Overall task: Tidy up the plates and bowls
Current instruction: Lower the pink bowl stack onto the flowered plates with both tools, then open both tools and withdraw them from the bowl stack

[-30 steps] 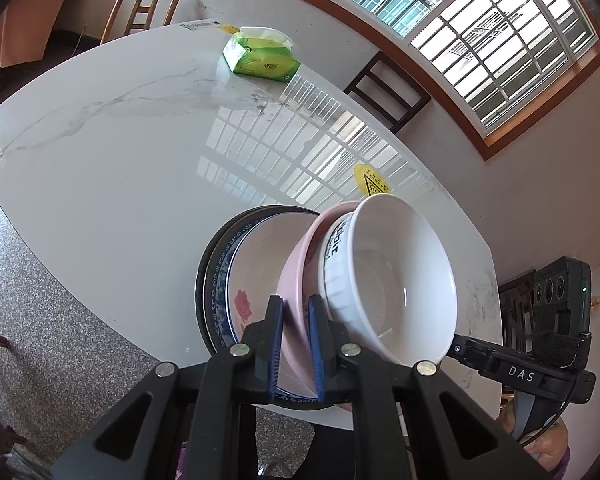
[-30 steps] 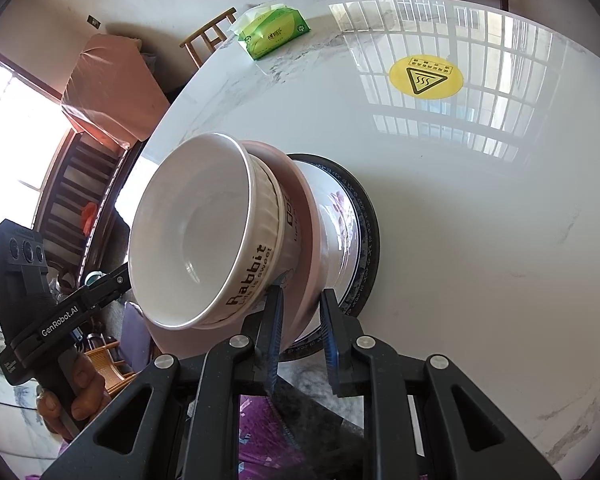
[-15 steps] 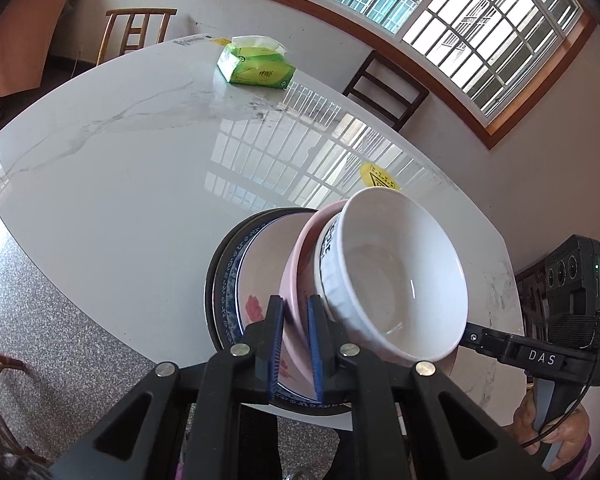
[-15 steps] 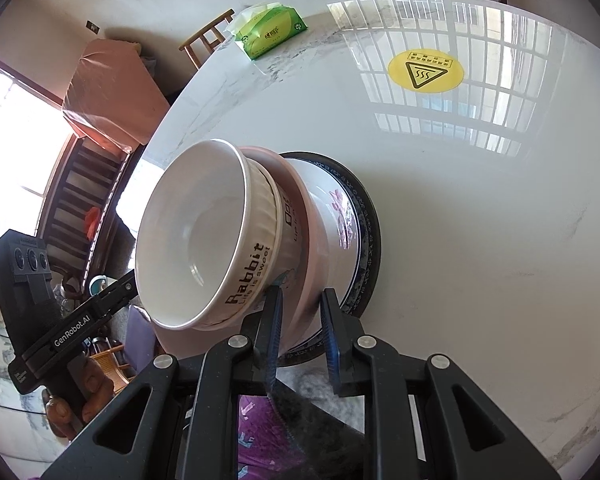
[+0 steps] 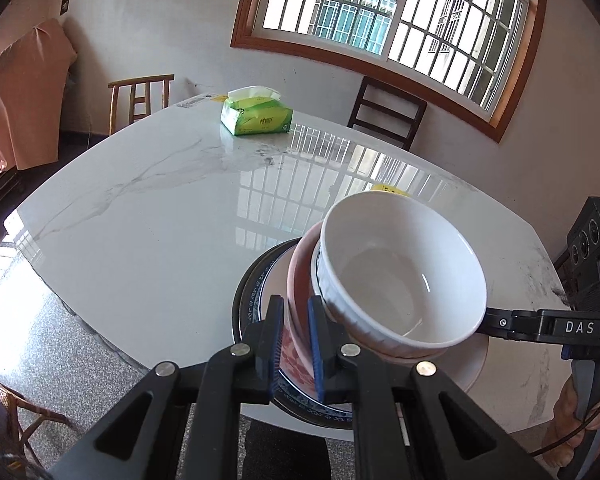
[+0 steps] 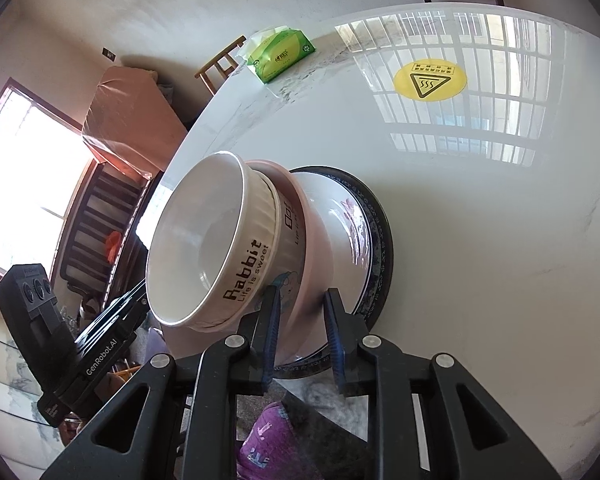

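A stack of dishes sits near the front edge of the white marble table (image 5: 148, 216): a dark-rimmed blue-patterned plate (image 5: 246, 300) at the bottom, a white floral plate (image 6: 340, 216), a pink bowl (image 5: 298, 276), and a white ribbed "Rabbit" bowl (image 5: 400, 276) on top. My left gripper (image 5: 294, 336) is shut on the stack's rim from one side, the pink bowl's edge between its fingers. My right gripper (image 6: 300, 328) grips the opposite side, its fingers around the pink bowl (image 6: 312, 240) and plate rim below the Rabbit bowl (image 6: 212, 240).
A green tissue pack (image 5: 256, 116) lies at the table's far side. A yellow hot-surface sticker (image 6: 430, 80) is on the tabletop beyond the stack. Wooden chairs (image 5: 384, 112) stand around the table. Speckled floor lies below the near edge.
Both grippers and the stack have tilted and lifted at the near side; the views now look more level across the table. The right gripper's fingers stand wider apart around the stack's rim.
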